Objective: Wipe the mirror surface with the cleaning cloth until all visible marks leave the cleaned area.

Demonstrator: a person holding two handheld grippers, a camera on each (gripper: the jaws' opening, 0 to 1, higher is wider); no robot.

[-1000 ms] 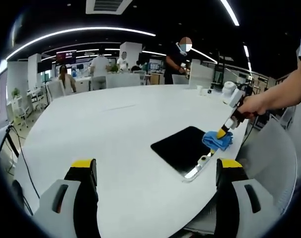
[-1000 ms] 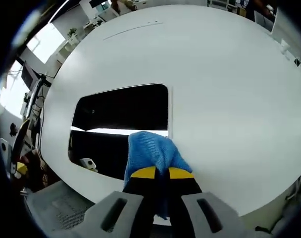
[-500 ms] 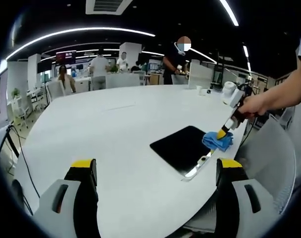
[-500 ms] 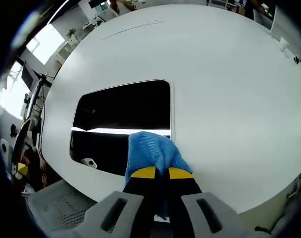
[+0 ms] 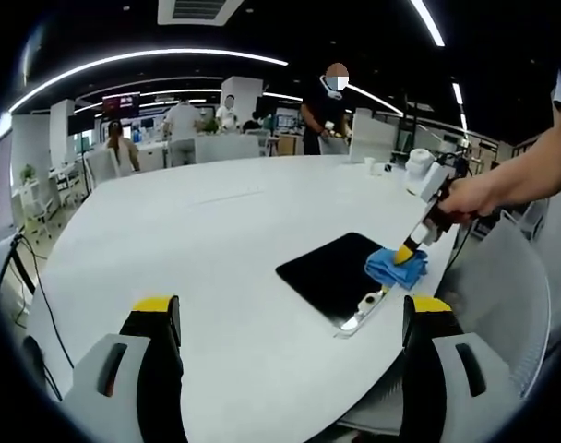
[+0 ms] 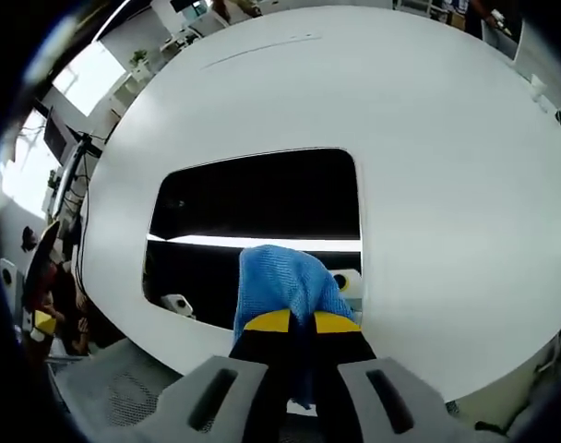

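A dark rectangular mirror [image 5: 334, 273] [image 6: 262, 198] lies flat on the white table [image 5: 188, 240] near its right edge. My right gripper [image 6: 293, 322] is shut on a blue cleaning cloth [image 6: 285, 284], which rests on the mirror's near part. From the left gripper view, that gripper [image 5: 411, 247] comes in from the right, held by a hand, with the cloth [image 5: 395, 268] pressed on the mirror's right end. My left gripper [image 5: 294, 318] hangs open above the table's near edge, apart from the mirror, with nothing between its fingers.
A white cup and roll [image 5: 419, 168] stand at the table's far right. People [image 5: 325, 111] stand beyond the far edge among chairs and desks. A grey mesh chair [image 5: 507, 305] sits at the right by the table edge.
The right gripper has slid the cloth further onto the mirror, a little to the left in the left gripper view. The left gripper has stayed put and open.
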